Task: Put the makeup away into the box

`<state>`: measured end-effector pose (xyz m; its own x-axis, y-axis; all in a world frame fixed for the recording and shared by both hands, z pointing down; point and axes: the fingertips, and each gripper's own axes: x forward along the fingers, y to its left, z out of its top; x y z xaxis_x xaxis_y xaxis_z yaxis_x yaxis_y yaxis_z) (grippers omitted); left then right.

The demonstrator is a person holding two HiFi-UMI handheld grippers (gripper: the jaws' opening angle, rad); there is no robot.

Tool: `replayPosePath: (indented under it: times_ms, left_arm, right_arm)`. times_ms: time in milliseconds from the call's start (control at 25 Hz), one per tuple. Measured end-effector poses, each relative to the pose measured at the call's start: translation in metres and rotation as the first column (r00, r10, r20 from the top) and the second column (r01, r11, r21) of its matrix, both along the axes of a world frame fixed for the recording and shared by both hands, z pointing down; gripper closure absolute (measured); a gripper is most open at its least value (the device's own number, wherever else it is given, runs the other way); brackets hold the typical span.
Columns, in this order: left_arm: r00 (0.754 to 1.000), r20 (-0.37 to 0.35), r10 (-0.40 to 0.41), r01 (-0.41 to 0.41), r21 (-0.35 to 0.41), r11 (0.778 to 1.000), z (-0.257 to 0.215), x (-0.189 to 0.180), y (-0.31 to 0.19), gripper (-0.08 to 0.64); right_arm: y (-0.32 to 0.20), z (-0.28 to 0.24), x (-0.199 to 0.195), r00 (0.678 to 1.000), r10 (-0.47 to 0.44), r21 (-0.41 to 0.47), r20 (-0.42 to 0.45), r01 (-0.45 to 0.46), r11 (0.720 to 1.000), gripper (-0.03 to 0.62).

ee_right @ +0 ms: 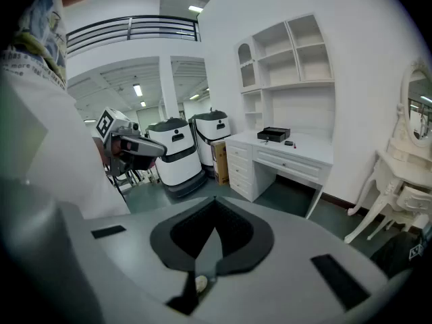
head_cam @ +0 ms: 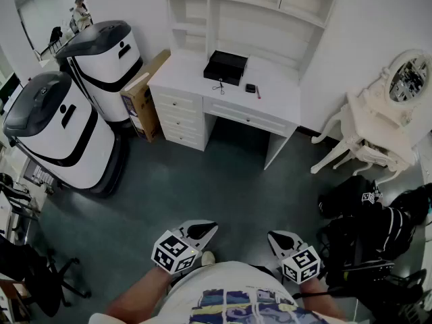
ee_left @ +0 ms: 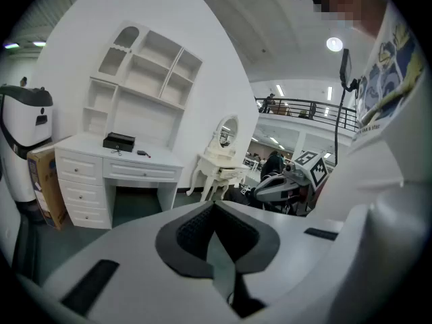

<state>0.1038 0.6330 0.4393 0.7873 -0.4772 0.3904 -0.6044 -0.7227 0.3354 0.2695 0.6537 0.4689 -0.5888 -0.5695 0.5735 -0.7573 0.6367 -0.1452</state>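
**Far from the desk, both tongs shut and empty**

L gripper (head_cam: 206, 229) & R gripper (head_cam: 277, 237) hang low, close to the person's body. Both are shut tight w/ nothing in them. That fits, I think: there's nothing to grab here. The white desk (head_cam: 277, 98) is well apart, across the floor. The black box (head_cam: 225, 67) sits on it. The makeup, a small dark thing (head_cam: 250, 88) & a thin red stick (head_cam: 257, 92), lies near the box, on its right. Job looks not begun, so walking over prob. comes first.
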Motion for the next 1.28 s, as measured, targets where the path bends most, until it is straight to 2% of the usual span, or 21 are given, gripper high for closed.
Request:
replayPosePath:
  times_ms: [520,840,1040,1200,1280]
  left_arm:
    - [0.998,0.007,-0.060,0.060,-0.016,0.998,0.008,-0.068,-0.013,0.546]
    - [0.991,0.033,-0.133,0.134,-0.033,0.990,0.025,-0.087,-0.033,0.546]
    - [0.986,0.031,-0.161,0.161,-0.017,0.987,0.026,-0.091,-0.067,0.545]
    - [0.981,0.067,-0.184,0.186,-0.015,0.983,0.026,-0.098,-0.110,0.545]
    - [0.978,0.078,-0.193,0.195,-0.016,0.981,0.018,-0.099,-0.136,0.545]
  right_arm:
    - [-0.030,0.004,-0.069,0.996,-0.089,-0.015,-0.022,0.089,0.996,0.568]
    - [-0.049,0.009,-0.074,0.994,-0.101,-0.018,-0.032,0.100,0.995,0.566]
    - [-0.090,0.022,-0.076,0.995,-0.104,-0.024,-0.009,0.104,0.994,0.560]
    - [-0.147,0.033,-0.083,0.994,-0.108,-0.026,0.020,0.108,0.994,0.508]
    - [-0.180,0.036,-0.087,0.994,-0.110,-0.025,0.029,0.111,0.994,0.508]
